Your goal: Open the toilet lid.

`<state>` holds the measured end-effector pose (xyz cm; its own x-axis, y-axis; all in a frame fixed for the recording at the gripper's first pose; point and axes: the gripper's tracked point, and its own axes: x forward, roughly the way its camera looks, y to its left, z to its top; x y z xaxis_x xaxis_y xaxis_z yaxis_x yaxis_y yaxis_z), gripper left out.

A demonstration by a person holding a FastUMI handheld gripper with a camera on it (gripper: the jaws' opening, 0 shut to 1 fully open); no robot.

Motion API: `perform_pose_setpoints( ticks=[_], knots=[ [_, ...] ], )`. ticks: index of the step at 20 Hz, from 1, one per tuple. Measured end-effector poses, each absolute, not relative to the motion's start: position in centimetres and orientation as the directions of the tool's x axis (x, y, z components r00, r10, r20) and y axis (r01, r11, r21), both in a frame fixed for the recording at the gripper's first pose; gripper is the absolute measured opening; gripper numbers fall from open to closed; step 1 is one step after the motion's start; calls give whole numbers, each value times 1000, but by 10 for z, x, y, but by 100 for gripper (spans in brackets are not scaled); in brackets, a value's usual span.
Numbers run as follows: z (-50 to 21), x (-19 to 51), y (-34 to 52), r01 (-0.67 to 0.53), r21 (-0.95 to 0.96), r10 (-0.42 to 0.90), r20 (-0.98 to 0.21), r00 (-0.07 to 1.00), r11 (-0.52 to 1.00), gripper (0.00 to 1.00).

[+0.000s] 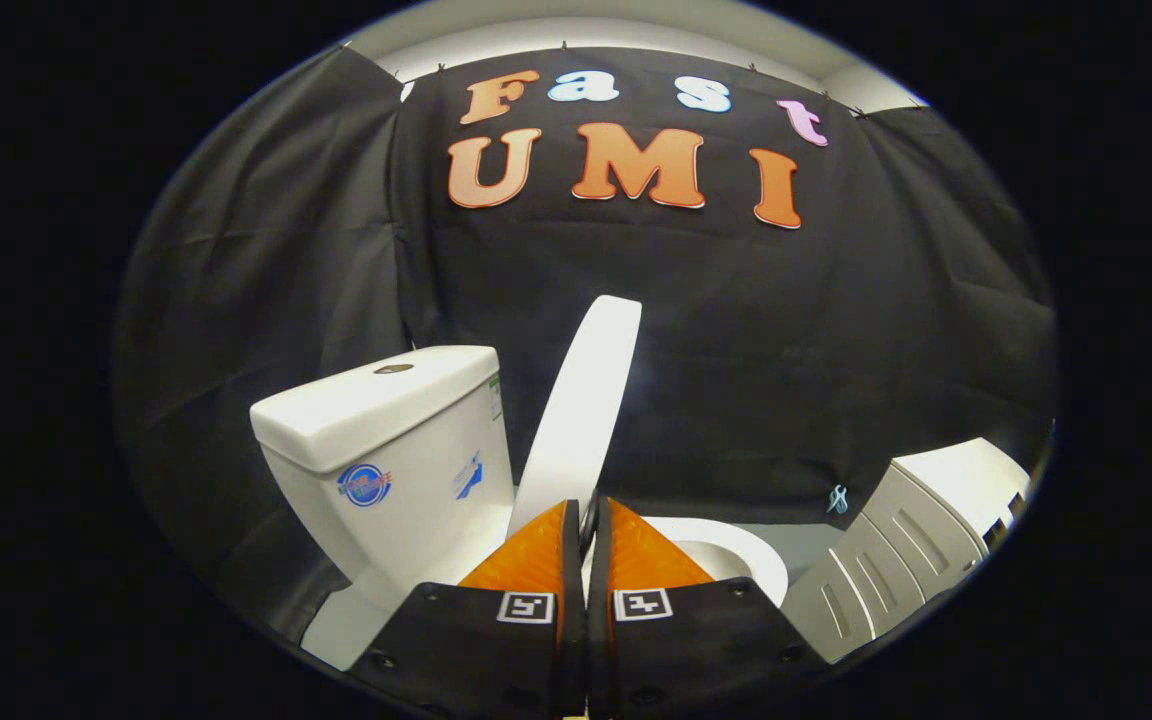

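While the toilet lid (581, 400) stands raised and seen edge-on, rising from between the fingers toward the black cloth wall (786, 350), the claw (588, 520) is closed on the lid's lower edge, both fingers pressing it from either side with only a thin seam left between them. The lid leans slightly toward the cistern (386, 420), which sits just beside it on the left, and the seat ring (736, 555) lies flat just beyond the right finger, so the task looks well along but probably not finished. To do this step well, the claw should carry the lid on along the arc of its hinge rather than push straight, keeping the pinch firm but not twisting, since a smooth thin edge like this could slip out sideways. The judgement is that the lid should be eased back until it rests against the cistern, and the fingers should part only once it is leaning past upright, or it may fall forward onto the seat. By count there is one toilet, with one lid, one seat ring and one cistern; the cistern carries one flush button (393, 369) on top and two round or angled stickers on its near face. One pale cabinet or appliance with slotted panels (896, 560) stands to the right, well apart from the lid.
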<state>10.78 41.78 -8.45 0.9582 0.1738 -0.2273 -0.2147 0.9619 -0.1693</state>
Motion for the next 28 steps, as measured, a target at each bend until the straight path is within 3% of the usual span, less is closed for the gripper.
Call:
perform_pose_setpoints(
  ticks=[20, 28],
  knots=[
    [-93, 98, 534, -383, -187, 337, -236, 912, 905, 8],
    [-95, 99, 542, -400, -175, 354, -242, 903, 900, 9]
  ],
)
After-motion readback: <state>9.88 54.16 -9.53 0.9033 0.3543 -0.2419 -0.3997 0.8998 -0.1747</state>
